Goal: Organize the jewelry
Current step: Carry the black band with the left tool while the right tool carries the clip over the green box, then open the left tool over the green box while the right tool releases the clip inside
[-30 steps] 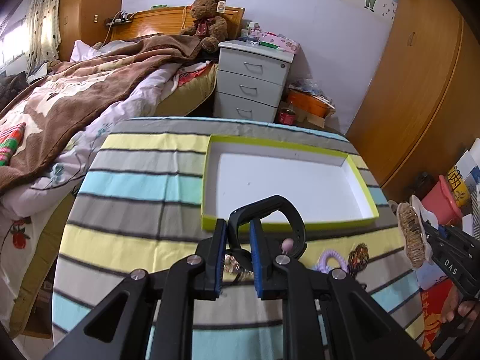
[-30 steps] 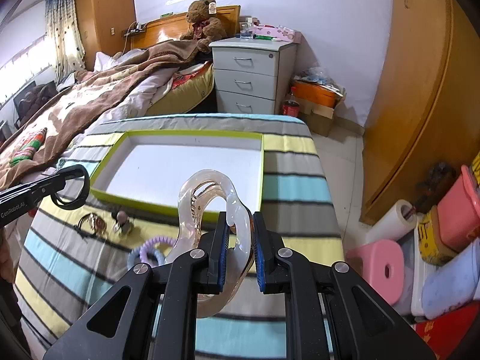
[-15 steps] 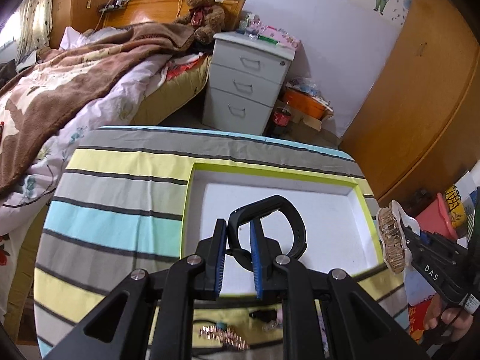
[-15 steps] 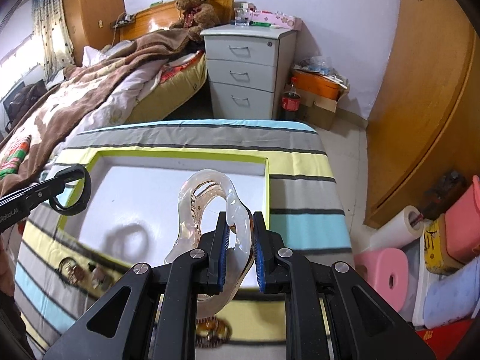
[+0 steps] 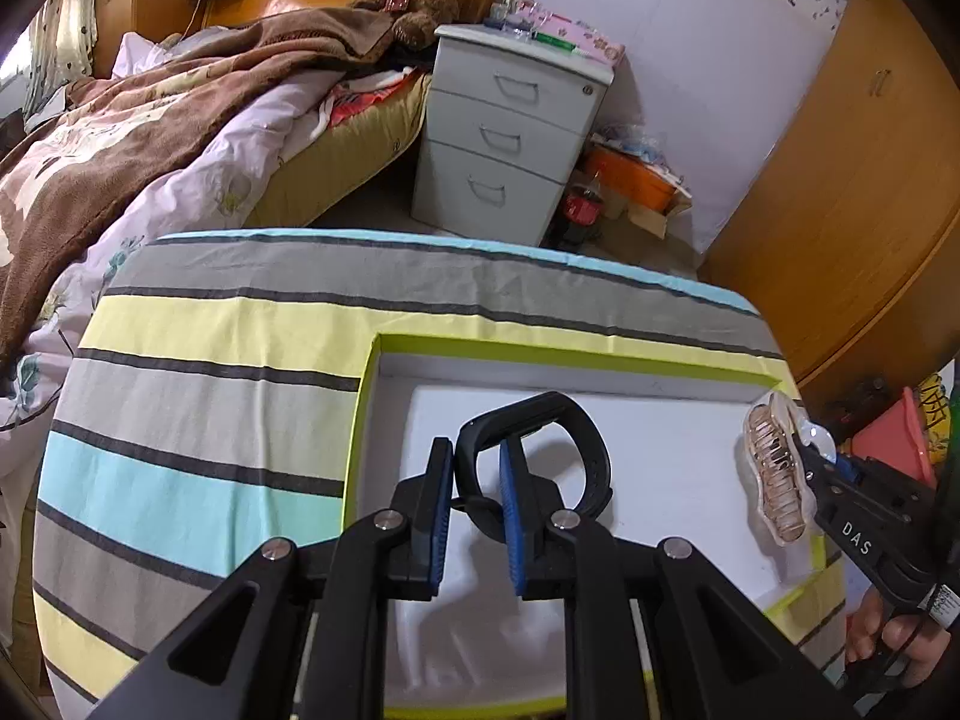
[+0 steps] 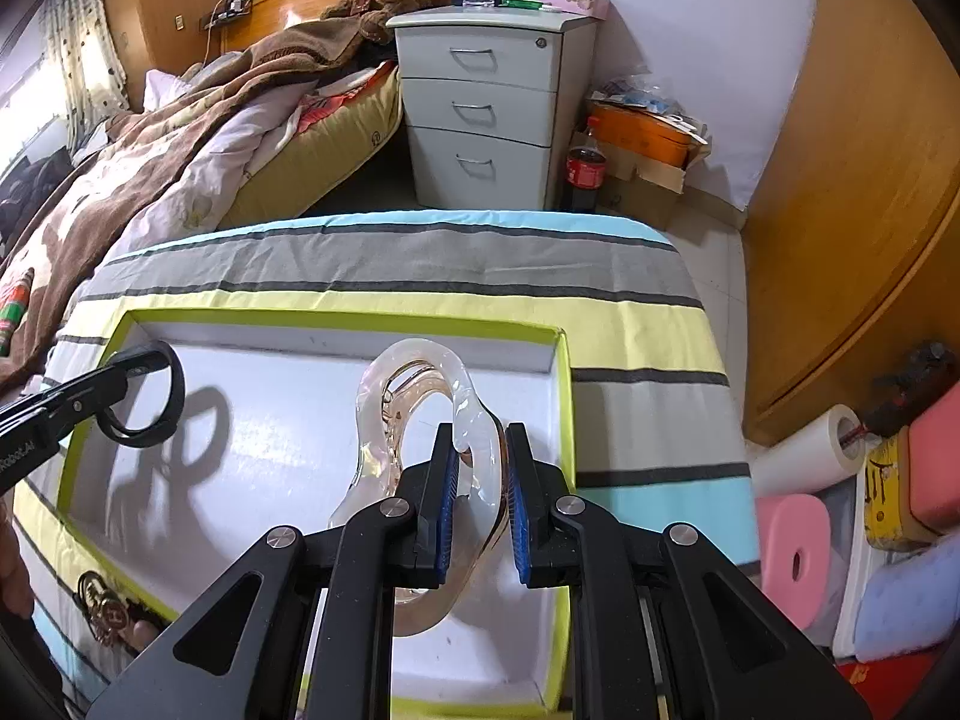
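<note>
A smooth black loop-shaped band point(image 5: 540, 456) is pinched by the left tongs point(image 5: 475, 510); a glossy translucent hair claw point(image 6: 432, 450) is pinched by the right tongs point(image 6: 480, 510), above the white-floored, green-rimmed tray point(image 6: 561, 396).

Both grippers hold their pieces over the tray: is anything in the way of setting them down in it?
Nothing visible. The left gripper holds the black band and the right gripper the clear hair claw, both above the tray, whose white floor shows bare beneath them, apart from their shadows.

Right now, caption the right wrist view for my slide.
Right gripper holds a clear hair claw over the green-rimmed tray.
</note>
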Tool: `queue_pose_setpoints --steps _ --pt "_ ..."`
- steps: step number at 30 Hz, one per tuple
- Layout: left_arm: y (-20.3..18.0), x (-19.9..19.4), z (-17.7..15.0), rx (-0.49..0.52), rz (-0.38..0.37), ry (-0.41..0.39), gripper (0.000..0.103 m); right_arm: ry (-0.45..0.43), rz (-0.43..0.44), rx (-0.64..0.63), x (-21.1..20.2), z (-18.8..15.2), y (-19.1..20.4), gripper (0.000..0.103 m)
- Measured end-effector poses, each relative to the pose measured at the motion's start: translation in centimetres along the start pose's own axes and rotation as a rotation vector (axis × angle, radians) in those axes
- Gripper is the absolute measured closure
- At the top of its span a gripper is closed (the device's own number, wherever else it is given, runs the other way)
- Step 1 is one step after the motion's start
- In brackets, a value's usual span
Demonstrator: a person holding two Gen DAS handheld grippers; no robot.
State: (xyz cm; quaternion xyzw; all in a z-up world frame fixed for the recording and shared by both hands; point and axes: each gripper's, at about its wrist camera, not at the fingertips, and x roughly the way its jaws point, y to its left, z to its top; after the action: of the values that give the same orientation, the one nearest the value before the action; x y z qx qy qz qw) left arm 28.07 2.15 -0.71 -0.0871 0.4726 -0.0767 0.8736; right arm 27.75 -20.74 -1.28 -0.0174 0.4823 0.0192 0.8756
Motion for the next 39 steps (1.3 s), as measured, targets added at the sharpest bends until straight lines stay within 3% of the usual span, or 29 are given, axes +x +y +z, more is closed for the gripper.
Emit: queue_pose_setpoints --steps 28,39 --pt "-0.2 2.4 0.1 -0.006 0.015 0.061 0.086 0.023 -0.038 -0.045 2.1 0.9 0.7 0.087" --pt "-0.4 1.9 0.1 -0.005 0.013 0.056 0.07 0.009 -0.042 -0.059 1.5 1.1 0.6 0.076"
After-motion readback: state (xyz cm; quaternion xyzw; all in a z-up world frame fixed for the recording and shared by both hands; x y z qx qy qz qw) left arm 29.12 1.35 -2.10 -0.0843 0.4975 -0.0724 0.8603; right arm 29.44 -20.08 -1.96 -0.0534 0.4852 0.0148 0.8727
